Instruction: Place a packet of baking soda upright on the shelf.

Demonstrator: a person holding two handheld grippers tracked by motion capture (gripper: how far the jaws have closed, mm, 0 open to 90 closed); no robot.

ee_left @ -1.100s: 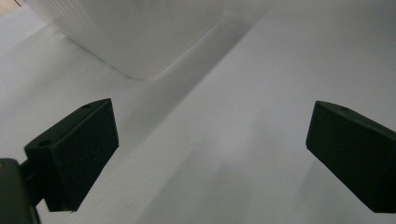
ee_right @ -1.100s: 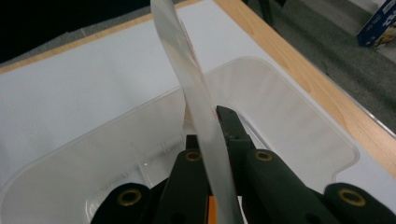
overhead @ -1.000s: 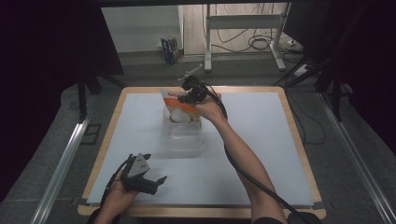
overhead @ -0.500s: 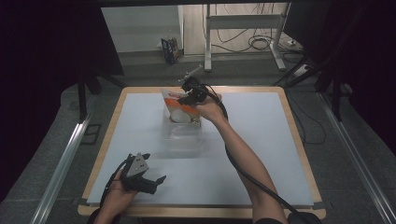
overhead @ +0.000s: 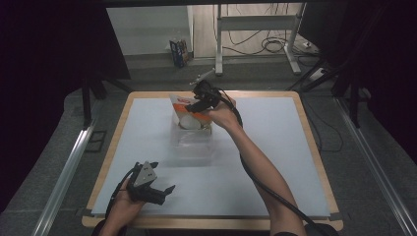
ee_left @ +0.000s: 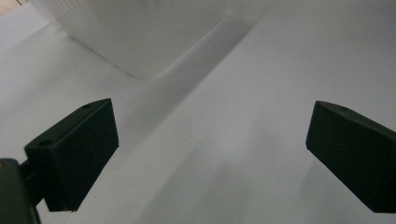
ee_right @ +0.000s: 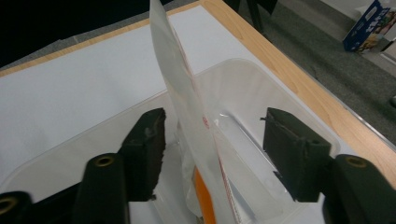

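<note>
A white table [overhead: 275, 162] with a wooden rim is shown on grey floor [overhead: 373, 162]. Behind it, a metal stand [overhead: 255, 29], coiled cables [overhead: 275, 46] and a small box [overhead: 179, 51] are seen.

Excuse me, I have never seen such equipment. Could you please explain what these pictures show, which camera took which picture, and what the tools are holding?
A person sits at a table with a white top and holds a hand tool in each hand. Each tool has two black jaws that open and close.

The high view looks down from above. The left gripper rests near the table's front edge. The right gripper is at the far side, over a clear plastic tub.

The other two pictures come from small cameras that ride on the tools. In the left gripper view, the jaws stand wide apart above the bare table, holding nothing. In the right gripper view, a white and orange packet stands upright in the tub. The right gripper has just been opening its jaws; the packet is between them, but they no longer press on it.
</note>
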